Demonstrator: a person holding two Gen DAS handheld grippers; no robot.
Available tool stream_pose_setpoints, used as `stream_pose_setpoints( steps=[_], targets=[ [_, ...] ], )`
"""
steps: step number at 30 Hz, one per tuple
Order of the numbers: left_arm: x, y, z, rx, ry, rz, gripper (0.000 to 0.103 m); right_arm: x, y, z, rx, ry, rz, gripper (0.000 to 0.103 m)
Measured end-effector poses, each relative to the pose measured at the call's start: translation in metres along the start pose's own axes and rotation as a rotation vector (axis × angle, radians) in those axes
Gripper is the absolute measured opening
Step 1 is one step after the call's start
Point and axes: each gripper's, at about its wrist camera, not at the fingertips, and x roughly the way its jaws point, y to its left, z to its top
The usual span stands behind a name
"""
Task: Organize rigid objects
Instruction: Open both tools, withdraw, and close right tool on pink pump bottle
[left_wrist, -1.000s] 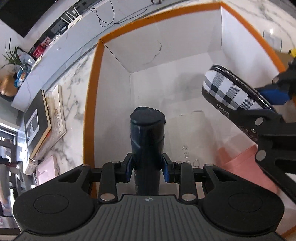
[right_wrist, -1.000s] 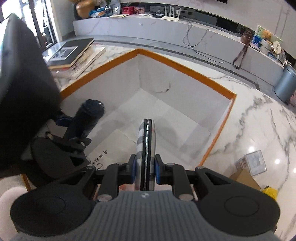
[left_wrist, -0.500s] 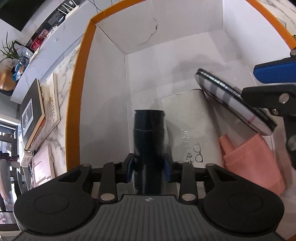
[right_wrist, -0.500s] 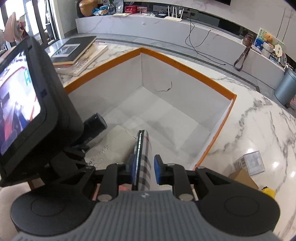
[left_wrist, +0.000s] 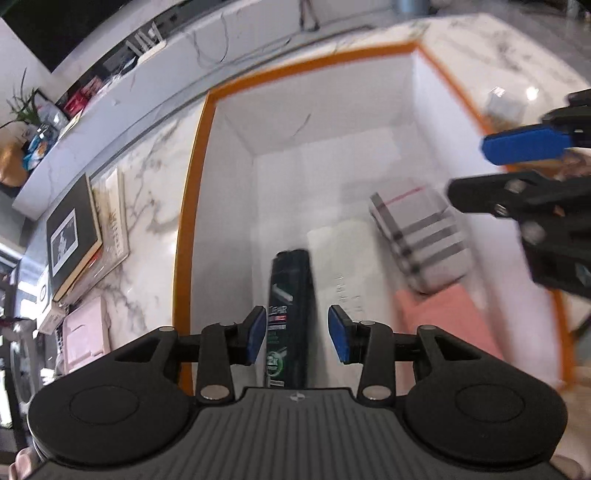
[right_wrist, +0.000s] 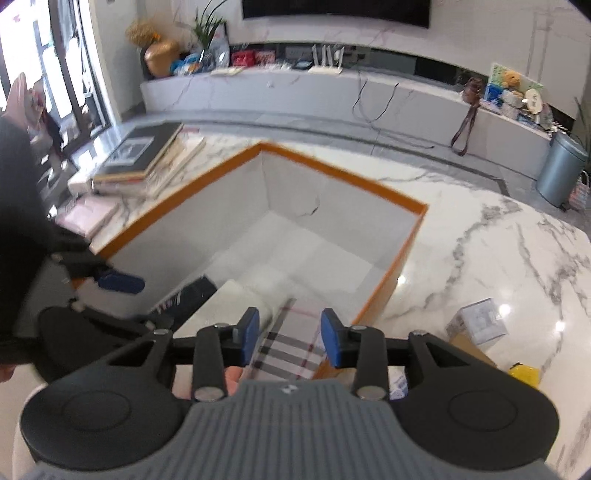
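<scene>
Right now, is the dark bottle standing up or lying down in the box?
Lying down. The dark bottle rests lengthwise on the floor of the box, beside a white pouch. The open left gripper is not touching it.

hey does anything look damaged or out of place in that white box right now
One thing: a thin dark crack-like line marks the box's far inner wall. The dark bottle and plaid case lie flat inside, clear of the open grippers; nothing looks spilled.

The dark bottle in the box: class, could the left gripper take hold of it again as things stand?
Probably yes. The dark bottle lies in the box directly below the open left gripper, nothing covering it.
</scene>
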Motion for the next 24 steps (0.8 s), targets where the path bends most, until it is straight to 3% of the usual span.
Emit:
stream_pose_setpoints(
  steps=[11, 14, 20, 22, 24],
  targets=[
    [-0.058, -0.027, -0.002, -0.058, -0.109, -0.246, 0.047, -0.042, -0.047, -0.025, 0.179, -0.060, -0.057, 0.041],
    [-0.062, -0.040, -0.002, -0.073, -0.109, -0.292, 0.056, -0.049, -0.067, -0.040, 0.239, -0.052, -0.078, 0.041],
    [-0.052, -0.063, 0.004, -0.090, -0.059, -0.290, 0.058, -0.061, -0.103, -0.063, 0.340, -0.042, -0.092, 0.041],
    [-0.049, -0.072, 0.005, -0.092, -0.049, -0.294, 0.054, -0.063, -0.112, -0.069, 0.352, -0.043, -0.096, 0.040],
    [-0.045, -0.081, 0.008, -0.094, -0.035, -0.297, 0.042, -0.063, -0.122, -0.075, 0.373, -0.037, -0.098, 0.040]
  ],
)
